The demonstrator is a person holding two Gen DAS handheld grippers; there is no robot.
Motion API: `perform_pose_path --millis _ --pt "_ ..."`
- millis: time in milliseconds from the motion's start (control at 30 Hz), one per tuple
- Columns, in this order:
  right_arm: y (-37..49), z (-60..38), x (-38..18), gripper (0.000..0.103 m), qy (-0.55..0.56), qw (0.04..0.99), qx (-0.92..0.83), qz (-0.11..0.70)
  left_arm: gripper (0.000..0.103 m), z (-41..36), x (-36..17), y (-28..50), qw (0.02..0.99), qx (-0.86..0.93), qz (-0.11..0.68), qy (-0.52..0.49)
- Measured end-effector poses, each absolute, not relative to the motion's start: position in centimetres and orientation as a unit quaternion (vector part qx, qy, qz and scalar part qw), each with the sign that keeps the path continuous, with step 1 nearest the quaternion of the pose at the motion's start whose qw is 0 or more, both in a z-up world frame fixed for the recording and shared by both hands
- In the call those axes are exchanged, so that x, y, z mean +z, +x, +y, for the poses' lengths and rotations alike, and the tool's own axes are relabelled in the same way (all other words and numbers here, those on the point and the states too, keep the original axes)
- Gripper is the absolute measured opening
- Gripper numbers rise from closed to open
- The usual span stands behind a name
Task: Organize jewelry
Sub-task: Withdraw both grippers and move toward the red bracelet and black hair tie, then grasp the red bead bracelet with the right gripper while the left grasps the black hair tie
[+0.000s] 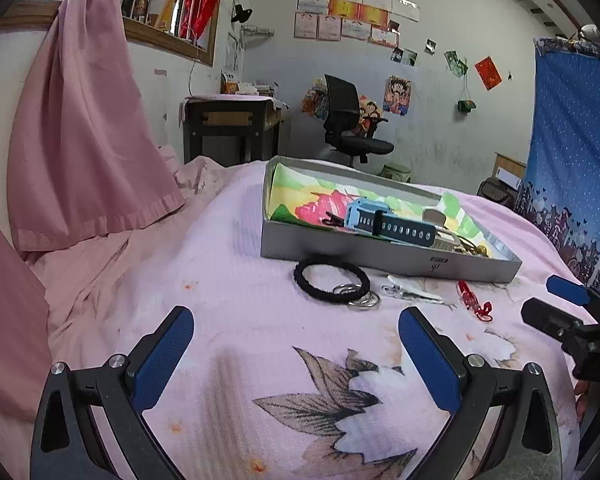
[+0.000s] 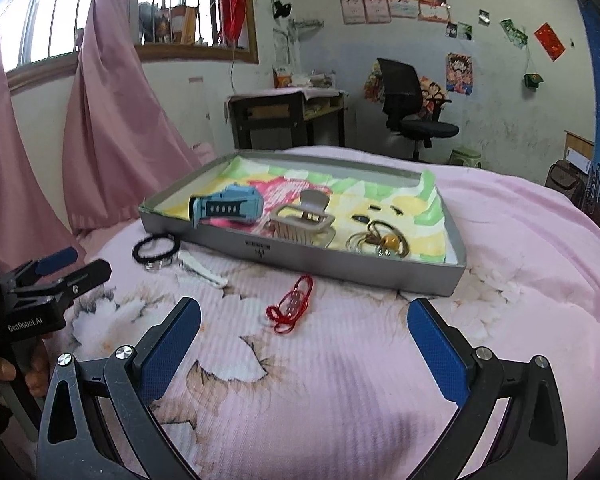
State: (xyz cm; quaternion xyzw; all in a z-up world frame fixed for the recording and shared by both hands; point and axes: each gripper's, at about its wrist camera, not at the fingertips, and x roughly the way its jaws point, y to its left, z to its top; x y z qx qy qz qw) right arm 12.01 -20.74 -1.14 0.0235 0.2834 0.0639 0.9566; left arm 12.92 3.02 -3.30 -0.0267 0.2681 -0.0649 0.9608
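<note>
On bed: I saw a red cord bracelet (image 2: 291, 309) outside the grey shallow tray (image 2: 400, 276), awaiting sorting.
Left hand-held gripper (image 1: 296, 354): wide open, empty.
Right hand-held gripper (image 2: 304, 346): wide open, empty, facing bracelet.

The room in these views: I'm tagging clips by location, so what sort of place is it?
Most likely a bedroom, perhaps a child's. The tray sits on a pink floral bedspread, with a desk, an office chair and cartoon posters by the far wall.
</note>
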Motion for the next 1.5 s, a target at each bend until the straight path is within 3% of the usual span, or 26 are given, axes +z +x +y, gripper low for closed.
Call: perform_pose_path --millis 400,600,900,1100,1367,1500 --pt "14.1 -20.6 -2.8 0.100 0.038 0.937 0.077 0.339 0.103 3.2 -3.8 14.6 0.949 -0.075 0.306 -0.034" --pt "15.3 -20.6 -3.7 0.072 0.049 0.926 0.088 0.363 0.101 2.9 -3.7 15.9 0.943 -0.098 0.315 -0.038" --pt "16.6 -19.7 -4.8 0.049 0.052 0.913 0.110 0.390 0.084 3.5 -3.9 18.0 0.932 -0.127 0.329 -0.087" --pt "17.0 -19.2 -4.8 0.039 0.047 0.910 0.116 0.394 0.064 3.7 -4.2 18.8 0.926 -0.135 0.335 -0.111" --pt "17.4 -19.0 -4.9 0.031 0.046 0.907 0.120 0.400 0.030 3.3 -4.7 19.5 0.920 -0.140 0.350 -0.108" --pt "17.5 -19.0 -5.1 0.030 0.048 0.906 0.121 0.403 0.023 3.4 -4.9 19.7 0.917 -0.142 0.356 -0.114"
